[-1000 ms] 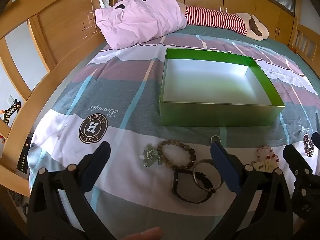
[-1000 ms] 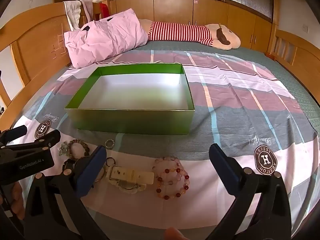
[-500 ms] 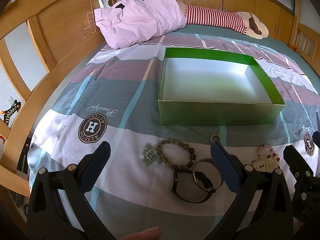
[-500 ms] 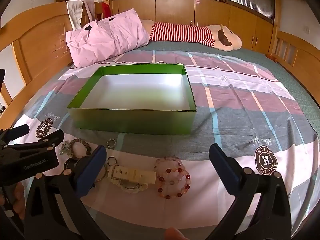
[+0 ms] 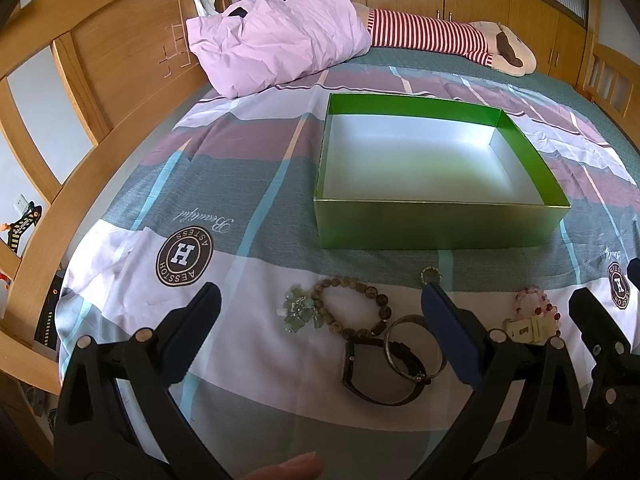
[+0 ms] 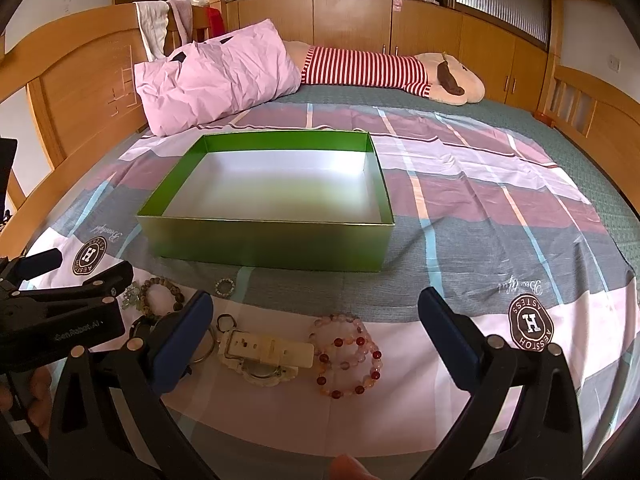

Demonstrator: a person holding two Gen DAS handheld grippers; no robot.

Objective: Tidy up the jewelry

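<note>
Nothing boxed yet. Left gripper jaws spread, empty, over the brown bead bracelet; green box empty beyond. Right gripper likewise spread above the cream watch and pink bracelet on the bed. All pieces remain.

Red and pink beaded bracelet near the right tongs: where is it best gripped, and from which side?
Judging from the right wrist view, pinch the beaded strand of the red and pink beaded bracelet on its right arc, coming down from above. It lies flat on the bedsheet and open there, while its left side touches the cream watch. The open right tongs hover above.
</note>
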